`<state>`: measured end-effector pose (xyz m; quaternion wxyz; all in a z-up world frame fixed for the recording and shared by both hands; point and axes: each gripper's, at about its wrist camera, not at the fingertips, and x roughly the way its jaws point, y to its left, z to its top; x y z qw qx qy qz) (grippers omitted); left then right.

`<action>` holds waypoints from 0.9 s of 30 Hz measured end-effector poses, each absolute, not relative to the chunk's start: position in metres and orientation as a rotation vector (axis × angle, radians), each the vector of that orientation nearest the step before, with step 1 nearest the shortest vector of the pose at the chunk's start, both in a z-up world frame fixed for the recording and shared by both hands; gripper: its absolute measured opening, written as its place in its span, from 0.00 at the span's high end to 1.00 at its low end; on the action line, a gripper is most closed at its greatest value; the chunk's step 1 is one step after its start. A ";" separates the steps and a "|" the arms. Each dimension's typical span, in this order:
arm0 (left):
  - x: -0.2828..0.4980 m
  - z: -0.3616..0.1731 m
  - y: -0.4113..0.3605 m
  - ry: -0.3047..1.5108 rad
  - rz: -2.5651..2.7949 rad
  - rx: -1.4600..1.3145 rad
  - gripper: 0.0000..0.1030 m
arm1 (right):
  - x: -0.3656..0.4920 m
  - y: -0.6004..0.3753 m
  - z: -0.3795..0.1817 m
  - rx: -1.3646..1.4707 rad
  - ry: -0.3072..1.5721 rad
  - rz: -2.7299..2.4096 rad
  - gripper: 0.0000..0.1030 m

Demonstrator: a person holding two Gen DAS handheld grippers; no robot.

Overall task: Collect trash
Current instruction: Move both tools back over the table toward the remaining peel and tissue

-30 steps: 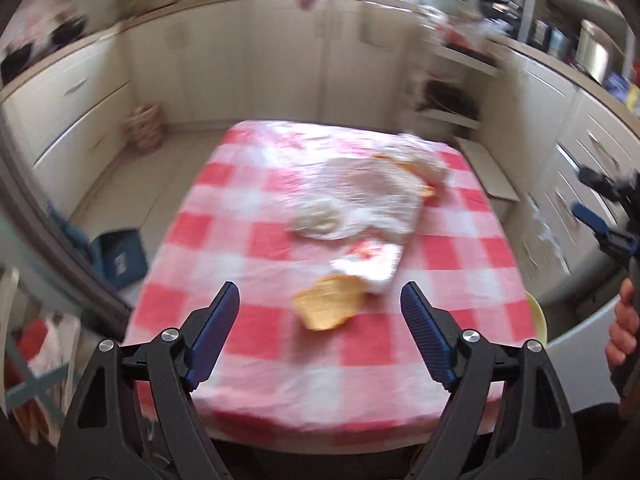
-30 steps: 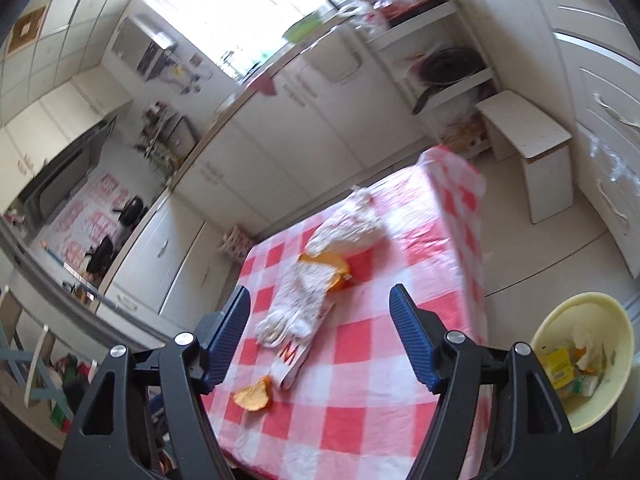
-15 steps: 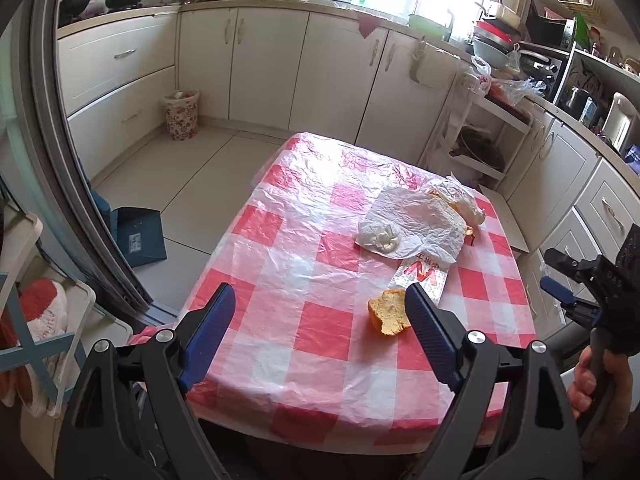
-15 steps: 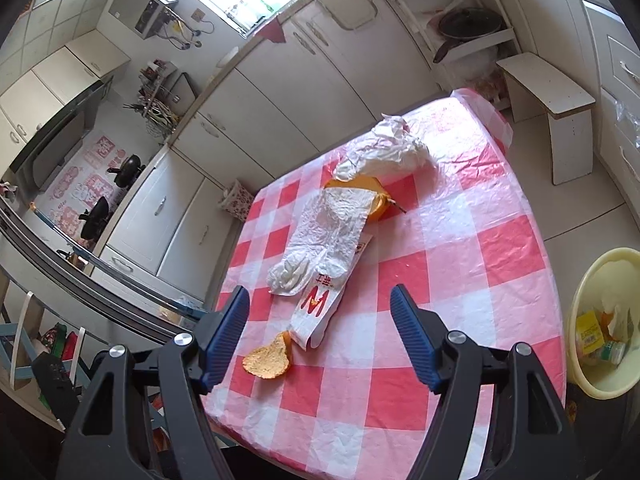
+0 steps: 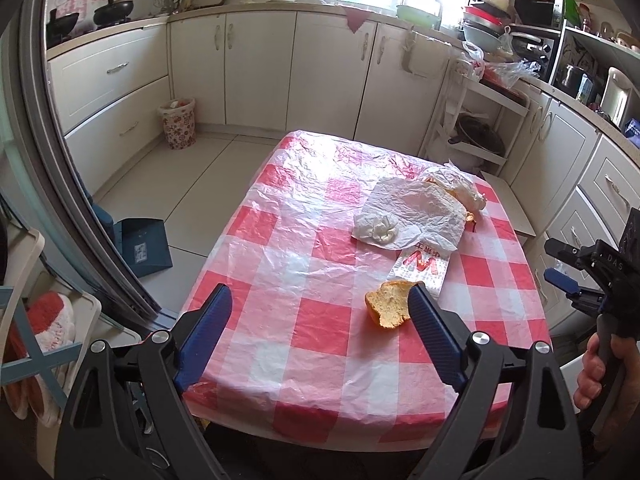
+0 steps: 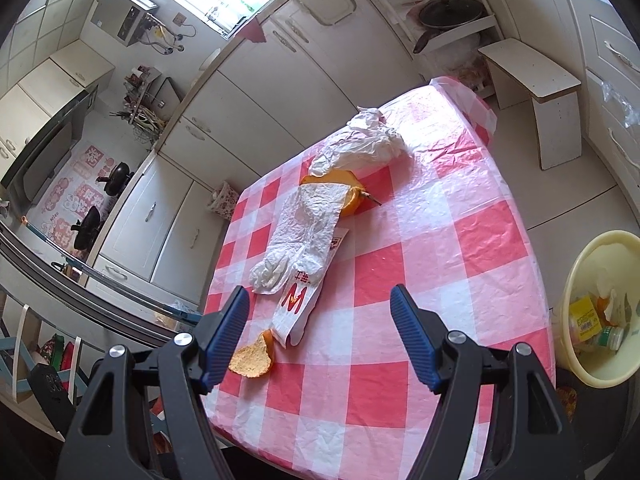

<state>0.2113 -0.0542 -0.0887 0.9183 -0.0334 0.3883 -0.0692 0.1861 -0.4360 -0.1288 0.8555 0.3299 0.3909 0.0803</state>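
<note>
- Tabletop (image 5: pixel 280 320): covered with a red-and-white checked plastic sheet, wrinkled and glossy toward the far end.
- Trash lies in a loose line along the tabletop's right half (left wrist view), running from the near edge toward the far right corner.
- Orange peel piece (image 5: pixel 387 307): nearest item; curved, pale pithy inside facing up, orange rind at the rim. In the left wrist view it sits just beside the inner face of the left gripper's right finger; in the right wrist view (image 6: pixel 253 356) just beside that gripper's left finger.
- Paper sleeve (image 5: pixel 423 267): flat, white, elongated, printed with a red-and-yellow "M" logo. Long axis runs away from the near edge toward the far end; near end touches or nearly touches the peel, far end tucked under the wrapper.
- Crumpled white wrapper (image 6: pixel 308 224): large creased sheet, bunched into a knot at its near-left end; long axis follows the sleeve's.
- Orange peel half (image 6: pixel 348 192): partly covered by the wrapper's far end; short dark stem points right.
- White plastic bag (image 6: pixel 368 142): crumpled, farthest item, just beyond the orange.
- Yellow bin (image 6: pixel 576 280): on the floor beside the tabletop's right edge; holds wrappers and a small bottle.
- Left gripper (image 5: pixel 320 328): jaws wide apart, nothing between them, above the near edge.
- Right gripper (image 6: pixel 320 332): jaws wide apart, holding nothing, above the near part of the tabletop.
</note>
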 end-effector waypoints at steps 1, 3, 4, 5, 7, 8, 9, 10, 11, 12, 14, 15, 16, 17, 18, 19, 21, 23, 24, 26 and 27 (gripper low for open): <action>0.211 -0.089 -0.055 0.799 -0.142 -0.066 0.17 | 0.186 -0.437 -0.129 0.693 0.820 0.168 0.32; 0.212 -0.089 -0.057 0.802 -0.141 -0.059 0.17 | 0.185 -0.438 -0.128 0.694 0.818 0.171 0.32; 0.212 -0.089 -0.057 0.803 -0.140 -0.056 0.16 | 0.185 -0.438 -0.128 0.693 0.817 0.172 0.32; 0.212 -0.090 -0.058 0.804 -0.139 -0.052 0.16 | 0.185 -0.439 -0.128 0.689 0.817 0.172 0.32; 0.212 -0.090 -0.060 0.807 -0.141 -0.043 0.16 | 0.184 -0.440 -0.127 0.685 0.815 0.170 0.32; 0.212 -0.090 -0.061 0.807 -0.141 -0.037 0.16 | 0.184 -0.441 -0.127 0.686 0.815 0.169 0.32; 0.212 -0.090 -0.062 0.807 -0.141 -0.032 0.16 | 0.183 -0.442 -0.127 0.687 0.813 0.168 0.32; 0.212 -0.091 -0.063 0.807 -0.141 -0.027 0.16 | 0.183 -0.443 -0.127 0.688 0.812 0.168 0.32; 0.212 -0.091 -0.064 0.808 -0.141 -0.024 0.16 | 0.182 -0.444 -0.127 0.687 0.810 0.166 0.32; 0.212 -0.091 -0.064 0.808 -0.141 -0.020 0.16 | 0.182 -0.445 -0.126 0.687 0.809 0.164 0.32; 0.212 -0.091 -0.066 0.808 -0.142 -0.012 0.16 | 0.181 -0.446 -0.126 0.687 0.807 0.163 0.32; 0.212 -0.091 -0.067 0.809 -0.143 -0.007 0.16 | 0.181 -0.446 -0.126 0.686 0.808 0.164 0.32; 0.212 -0.092 -0.067 0.811 -0.145 0.000 0.16 | 0.181 -0.446 -0.126 0.685 0.808 0.163 0.32; 0.213 -0.092 -0.068 0.815 -0.146 0.010 0.16 | 0.181 -0.446 -0.126 0.680 0.810 0.162 0.32; 0.214 -0.094 -0.069 0.824 -0.151 0.027 0.16 | 0.181 -0.446 -0.126 0.675 0.811 0.161 0.32; 0.216 -0.095 -0.069 0.837 -0.163 0.035 0.15 | 0.180 -0.447 -0.126 0.668 0.812 0.160 0.32; 0.222 -0.101 -0.068 0.894 -0.212 0.021 0.15 | 0.179 -0.447 -0.124 0.663 0.809 0.158 0.32; 0.229 -0.108 -0.065 0.944 -0.251 -0.021 0.15 | 0.179 -0.449 -0.124 0.666 0.808 0.158 0.32; 0.233 -0.113 -0.064 0.977 -0.269 -0.053 0.15 | 0.179 -0.449 -0.124 0.667 0.808 0.158 0.32; 0.244 -0.128 -0.062 1.052 -0.291 -0.124 0.15 | 0.179 -0.449 -0.124 0.669 0.806 0.164 0.32; 0.249 -0.136 -0.062 1.089 -0.298 -0.163 0.15 | 0.179 -0.449 -0.123 0.667 0.806 0.169 0.32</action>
